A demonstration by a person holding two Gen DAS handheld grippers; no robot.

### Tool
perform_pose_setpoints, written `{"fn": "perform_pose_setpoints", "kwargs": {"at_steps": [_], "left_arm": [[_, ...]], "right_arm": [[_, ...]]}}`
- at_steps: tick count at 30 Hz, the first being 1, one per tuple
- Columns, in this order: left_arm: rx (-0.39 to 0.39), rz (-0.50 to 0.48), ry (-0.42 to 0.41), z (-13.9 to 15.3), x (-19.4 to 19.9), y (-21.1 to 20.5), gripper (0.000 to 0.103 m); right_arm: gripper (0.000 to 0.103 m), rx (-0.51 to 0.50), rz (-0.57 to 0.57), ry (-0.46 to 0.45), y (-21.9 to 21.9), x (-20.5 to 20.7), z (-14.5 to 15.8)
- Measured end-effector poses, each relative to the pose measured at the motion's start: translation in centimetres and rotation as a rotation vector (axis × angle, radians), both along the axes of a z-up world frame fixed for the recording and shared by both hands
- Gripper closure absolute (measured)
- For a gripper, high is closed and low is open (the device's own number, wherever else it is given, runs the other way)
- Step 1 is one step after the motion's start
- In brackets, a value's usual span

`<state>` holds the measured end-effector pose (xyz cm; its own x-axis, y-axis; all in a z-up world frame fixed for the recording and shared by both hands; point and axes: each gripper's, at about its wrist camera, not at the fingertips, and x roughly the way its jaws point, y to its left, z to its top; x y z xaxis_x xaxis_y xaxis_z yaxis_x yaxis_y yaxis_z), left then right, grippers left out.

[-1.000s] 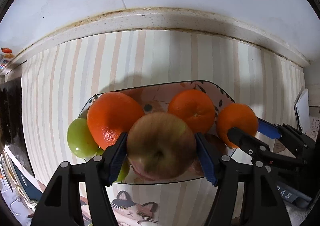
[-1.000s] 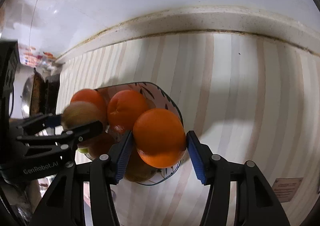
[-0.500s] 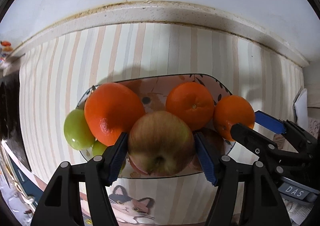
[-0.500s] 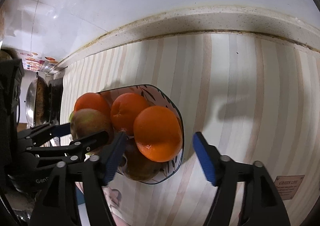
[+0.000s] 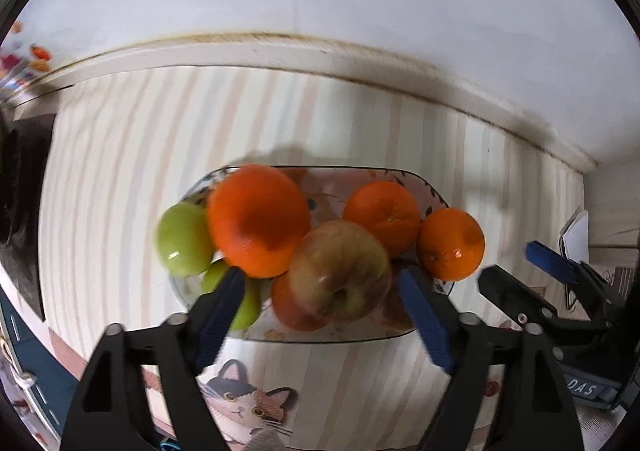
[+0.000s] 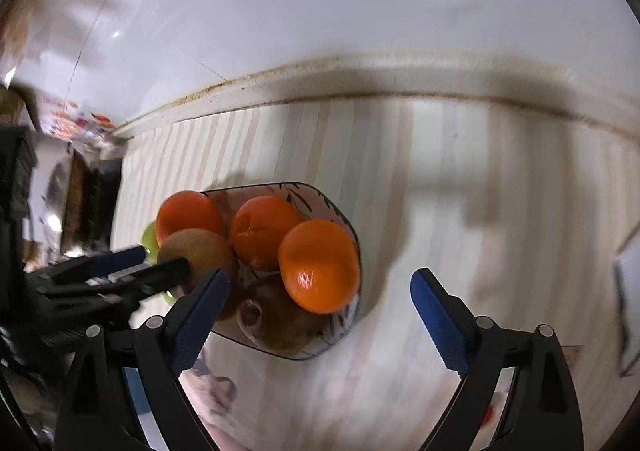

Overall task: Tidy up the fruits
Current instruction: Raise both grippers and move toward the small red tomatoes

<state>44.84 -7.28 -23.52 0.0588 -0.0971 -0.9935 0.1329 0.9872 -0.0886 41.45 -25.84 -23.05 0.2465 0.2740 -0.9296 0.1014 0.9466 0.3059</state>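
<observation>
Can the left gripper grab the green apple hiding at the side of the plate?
Probably yes. The left gripper is open and empty, and the green apple shows bare on its outer side. The big orange crowds its other side, so the fingers may bump it.

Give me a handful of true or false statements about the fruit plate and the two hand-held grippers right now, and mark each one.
1. The left hand-held gripper is clamped on the reddish apple. False: its jaws have just been opening, and gaps show on both sides of the apple, which rests on the pile.
2. The right hand-held gripper is open with nothing gripped. True.
3. Three oranges sit on the plate. True.
4. The plate holds only oranges. False: the apple and green fruit are there too.
5. The plate sits on a striped surface. True.
</observation>
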Motion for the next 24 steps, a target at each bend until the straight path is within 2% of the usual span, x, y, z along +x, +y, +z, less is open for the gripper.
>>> {"fn": "perform_pose_setpoints", "kwargs": {"at_steps": [4, 11, 16, 24], "left_arm": [[0.036, 0.040, -0.071, 1.4, -2.7, 2.1, 0.018], [0.016, 0.127, -0.117, 2.8, -7.7, 5.5, 0.018], [0.033, 0.155, -0.182, 4.8, -10.8, 7.0, 0.018], [0.014, 0.164, -0.305, 10.1, -15.2, 7.8, 0.018]], "right_arm": [[0.006, -0.108, 0.048, -0.039, 2.0, -2.3, 2.1], [0.005, -0.205, 0.087, -0.102, 4.8, -6.3, 4.6], [0.005, -0.230, 0.098, -0.157, 6.3, -8.7, 7.2], [0.005, -0.228, 0.095, -0.254, 7.4, -12.9, 12.5]]}}
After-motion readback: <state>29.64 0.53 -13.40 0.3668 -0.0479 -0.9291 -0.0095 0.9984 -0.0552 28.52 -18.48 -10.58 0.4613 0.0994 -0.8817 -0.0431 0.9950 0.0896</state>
